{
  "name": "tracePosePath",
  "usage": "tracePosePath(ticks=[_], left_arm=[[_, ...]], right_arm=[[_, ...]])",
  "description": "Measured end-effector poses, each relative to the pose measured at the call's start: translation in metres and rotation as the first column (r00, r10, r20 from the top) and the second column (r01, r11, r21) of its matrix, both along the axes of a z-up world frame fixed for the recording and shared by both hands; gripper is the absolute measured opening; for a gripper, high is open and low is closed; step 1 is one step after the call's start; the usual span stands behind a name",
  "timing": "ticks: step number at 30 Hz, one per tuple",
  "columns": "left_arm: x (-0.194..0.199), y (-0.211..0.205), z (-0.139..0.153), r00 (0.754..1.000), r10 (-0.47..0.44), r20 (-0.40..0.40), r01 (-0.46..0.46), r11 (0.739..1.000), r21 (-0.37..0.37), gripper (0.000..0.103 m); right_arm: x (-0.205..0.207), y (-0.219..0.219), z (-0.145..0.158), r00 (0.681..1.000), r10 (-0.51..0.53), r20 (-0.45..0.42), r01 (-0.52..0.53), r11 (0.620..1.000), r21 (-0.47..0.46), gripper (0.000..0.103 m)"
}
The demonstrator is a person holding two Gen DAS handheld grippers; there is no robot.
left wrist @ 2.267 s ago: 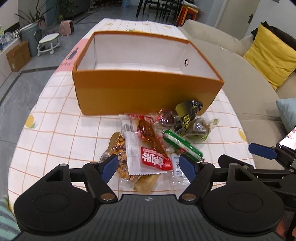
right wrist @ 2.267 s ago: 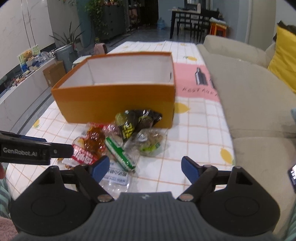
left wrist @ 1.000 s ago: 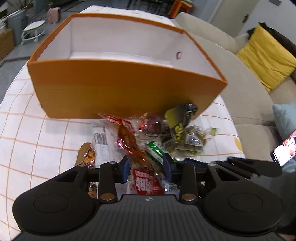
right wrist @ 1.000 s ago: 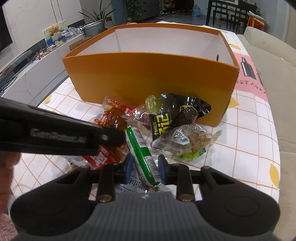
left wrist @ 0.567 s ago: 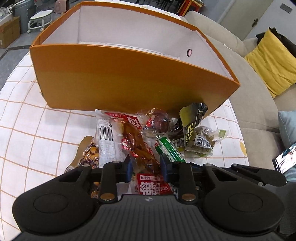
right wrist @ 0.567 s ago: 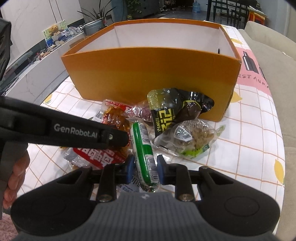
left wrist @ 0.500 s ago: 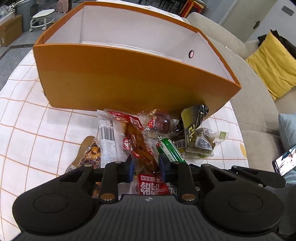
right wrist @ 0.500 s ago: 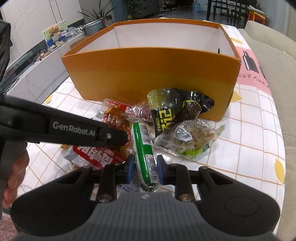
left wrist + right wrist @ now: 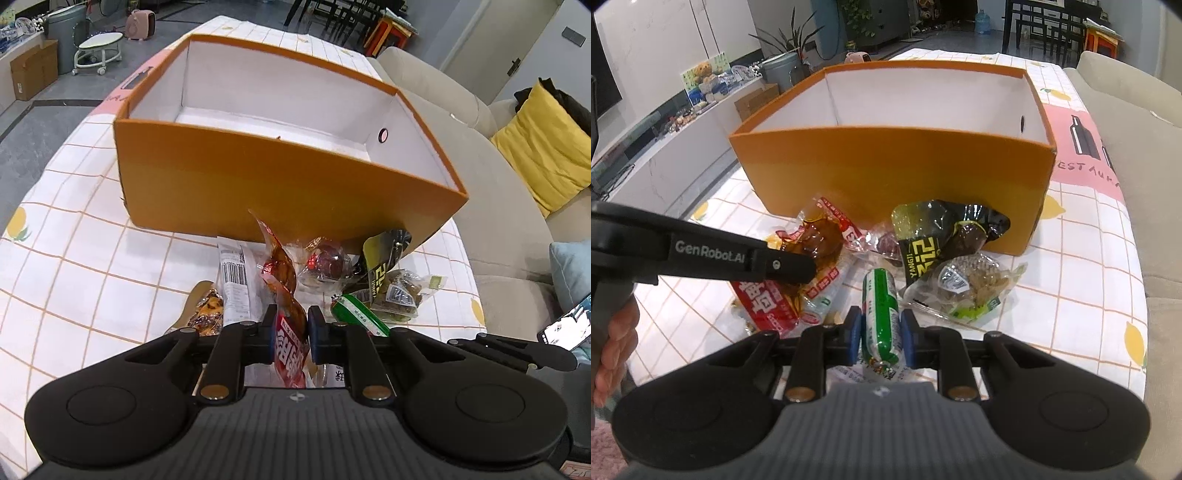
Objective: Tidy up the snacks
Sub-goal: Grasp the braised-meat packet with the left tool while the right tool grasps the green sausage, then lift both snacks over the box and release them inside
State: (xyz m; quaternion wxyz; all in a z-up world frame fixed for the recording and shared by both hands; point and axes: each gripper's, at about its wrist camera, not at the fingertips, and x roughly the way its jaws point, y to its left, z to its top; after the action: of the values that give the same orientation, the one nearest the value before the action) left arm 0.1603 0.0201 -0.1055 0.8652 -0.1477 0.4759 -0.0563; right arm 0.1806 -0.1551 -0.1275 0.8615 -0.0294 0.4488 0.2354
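Left tool [image 9: 290,326] clenched on a red snack packet [image 9: 282,273], right tool [image 9: 879,334] closing around a green sausage [image 9: 880,295]; next, probably lift both into the orange box [image 9: 288,184] ahead.

Red snack pack [image 9: 286,314] tilted (lifted), green sausage [image 9: 881,314], orange box [image 9: 280,177]

Two close downward views, shared orange box [image 9: 280,184]
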Motion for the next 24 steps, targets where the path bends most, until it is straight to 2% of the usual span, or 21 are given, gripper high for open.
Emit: tracePosePath(ticks=[10,18,24], left_arm=[[-0.023,0.012,0.034,0.997,0.037,0.066,-0.033,0.998,-0.060,0.017],[-0.036,0.014,0.065,0.987,0.051,0.153,-0.039,0.996,-0.081,0.017],[-0.031,0.014,0.089,0.975,0.043,0.217,-0.026,0.996,-0.081,0.017]], right_arm=[[-0.017,-0.008,0.027,0.999,-0.013,0.044,0.012,0.999,0.036,0.019],[-0.028,-0.013,0.053,0.996,-0.037,0.078,0.032,0.997,0.071,0.019],[-0.026,-0.023,0.075,0.991,-0.095,0.096,0.083,0.989,0.125,0.019]])
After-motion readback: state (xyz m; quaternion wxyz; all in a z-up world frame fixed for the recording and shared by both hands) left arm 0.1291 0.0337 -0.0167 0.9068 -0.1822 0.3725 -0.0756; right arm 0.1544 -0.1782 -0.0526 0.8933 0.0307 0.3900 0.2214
